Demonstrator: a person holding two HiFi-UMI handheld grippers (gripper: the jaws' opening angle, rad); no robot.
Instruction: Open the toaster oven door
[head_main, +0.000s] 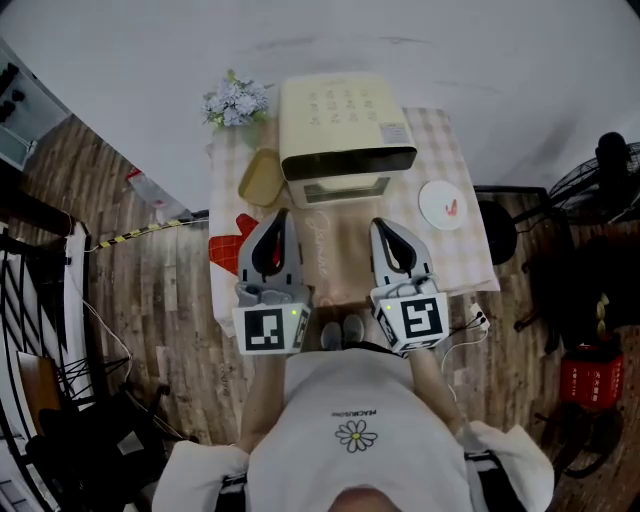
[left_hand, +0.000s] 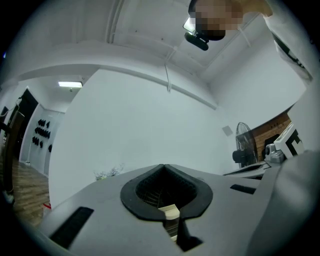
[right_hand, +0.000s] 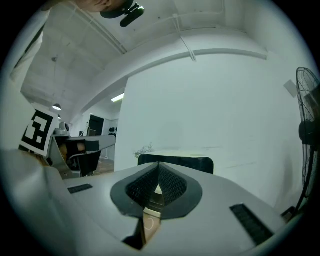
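Observation:
A cream toaster oven (head_main: 345, 135) stands at the far end of a small table with a checked cloth (head_main: 455, 240), its door closed and its glass front facing me. My left gripper (head_main: 279, 215) and right gripper (head_main: 383, 225) hover side by side over the near half of the table, both shut and empty, tips pointing at the oven and short of it. In the left gripper view the jaws (left_hand: 165, 167) meet at the tips, with a sliver of the oven behind them. The right gripper view shows the closed jaws (right_hand: 158, 165) with the oven's dark top edge (right_hand: 175, 161) behind.
A yellow lid or dish (head_main: 261, 177) lies left of the oven, a bunch of pale flowers (head_main: 235, 101) behind it. A white plate (head_main: 444, 204) sits on the right. A black chair (head_main: 496, 225) and fans (head_main: 605, 175) stand to the right, cables on the wooden floor.

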